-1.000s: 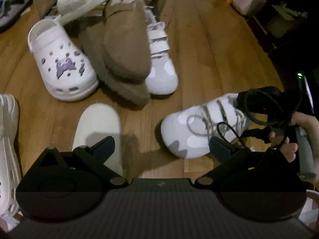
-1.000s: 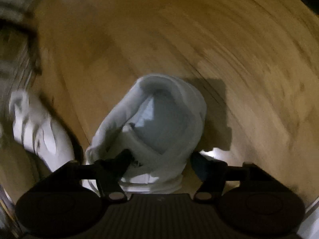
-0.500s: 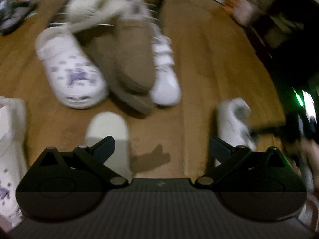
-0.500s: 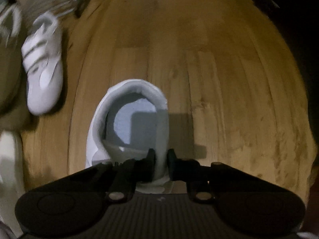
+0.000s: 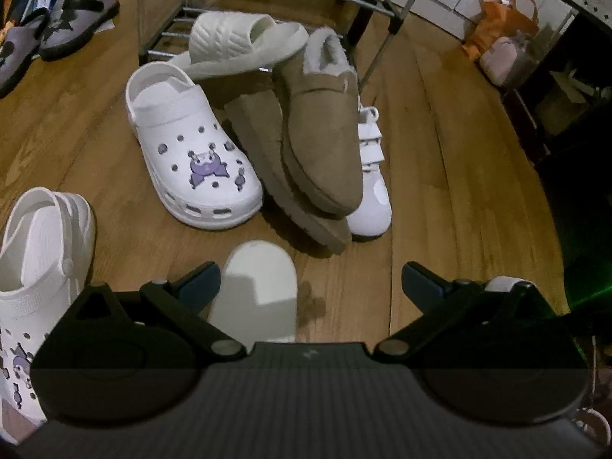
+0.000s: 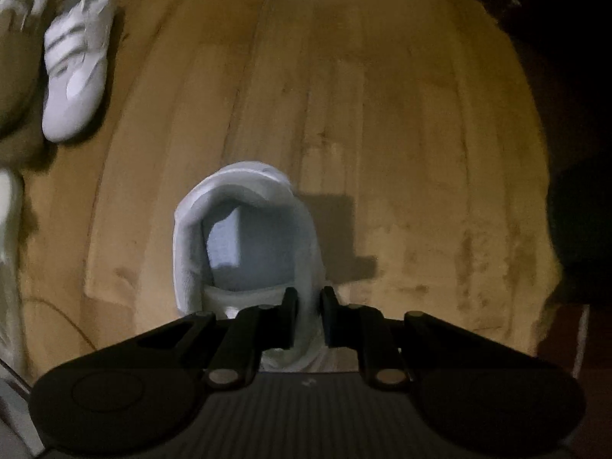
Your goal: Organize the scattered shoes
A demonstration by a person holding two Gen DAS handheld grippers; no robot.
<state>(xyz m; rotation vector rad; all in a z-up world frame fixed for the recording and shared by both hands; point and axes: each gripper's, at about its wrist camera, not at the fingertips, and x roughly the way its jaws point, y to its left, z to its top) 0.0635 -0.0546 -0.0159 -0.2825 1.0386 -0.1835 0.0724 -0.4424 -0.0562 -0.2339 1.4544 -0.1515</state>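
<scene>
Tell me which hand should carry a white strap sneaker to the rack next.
Right, probably. The right claw is already clamped on the collar of a white strap sneaker. The left claw is open and holds nothing, hovering above a white slide.

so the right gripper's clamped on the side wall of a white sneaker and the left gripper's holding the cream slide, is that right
Not quite: the left gripper holds nothing. Its jaws stand wide open above the cream slide, as the left wrist view shows. The right gripper does pinch the white sneaker by its side wall.
</scene>
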